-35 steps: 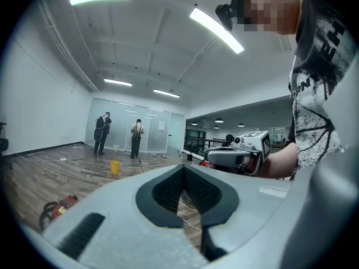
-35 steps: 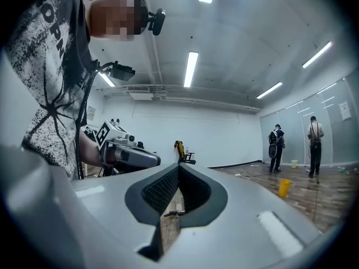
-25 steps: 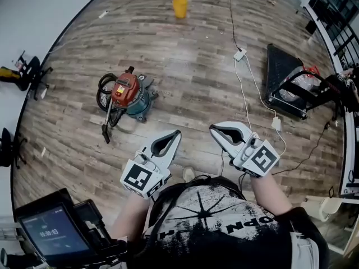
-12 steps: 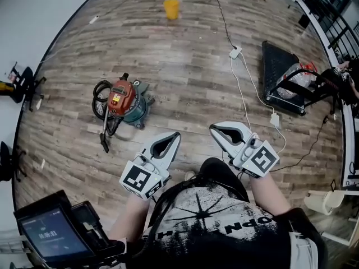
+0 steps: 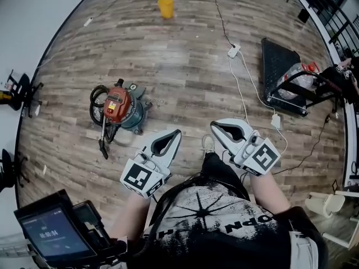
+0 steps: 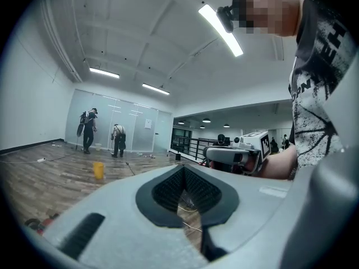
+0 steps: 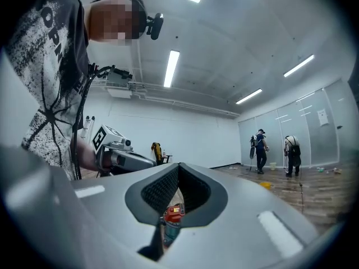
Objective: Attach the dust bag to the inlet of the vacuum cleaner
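The one vacuum cleaner (image 5: 119,107) stands on the wood floor (image 5: 185,66), nearer the person than a second ago. One yellow bucket (image 5: 165,7) stands far beyond it. To its right, the left tongs (image 5: 176,133) and right tongs (image 5: 215,126) are pressed together, empty. Only the gripper views show two people (image 6: 88,129).

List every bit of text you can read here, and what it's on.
"OPN": printed on the shirt; the rest of the print is cut off.
"00:00:04", as best it reads: on the screen.
Yellow label on the vacuum: too small to read.
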{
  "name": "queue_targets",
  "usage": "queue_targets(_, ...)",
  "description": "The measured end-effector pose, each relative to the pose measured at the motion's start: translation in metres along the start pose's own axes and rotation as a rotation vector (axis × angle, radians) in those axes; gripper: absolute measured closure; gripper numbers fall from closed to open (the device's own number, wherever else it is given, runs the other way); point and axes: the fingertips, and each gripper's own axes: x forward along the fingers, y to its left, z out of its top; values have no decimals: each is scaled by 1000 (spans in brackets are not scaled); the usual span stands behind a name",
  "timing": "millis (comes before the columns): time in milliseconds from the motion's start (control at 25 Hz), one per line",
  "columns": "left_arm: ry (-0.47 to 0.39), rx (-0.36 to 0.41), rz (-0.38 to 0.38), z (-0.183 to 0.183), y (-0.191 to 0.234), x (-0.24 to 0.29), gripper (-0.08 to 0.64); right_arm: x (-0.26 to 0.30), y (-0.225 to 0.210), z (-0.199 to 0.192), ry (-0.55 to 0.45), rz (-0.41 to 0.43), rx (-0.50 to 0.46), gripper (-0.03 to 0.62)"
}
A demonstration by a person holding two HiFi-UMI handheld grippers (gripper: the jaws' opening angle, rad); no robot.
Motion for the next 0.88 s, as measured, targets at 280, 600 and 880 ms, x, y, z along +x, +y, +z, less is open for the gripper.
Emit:
queue_targets(280, 14, -21, 18, 10, 39, 65, 568, 16, -77, -1, -5, 18, 11, 591)
queue_targets(600, 11, -51, 44, 29, 90, 148, 568, 23, -185, -3, -7, 1, 45, 591)
queue_targets(880, -3, -19, 53, 54, 108, 215, 568, 30, -249, 8, -31, 47, 24, 591)
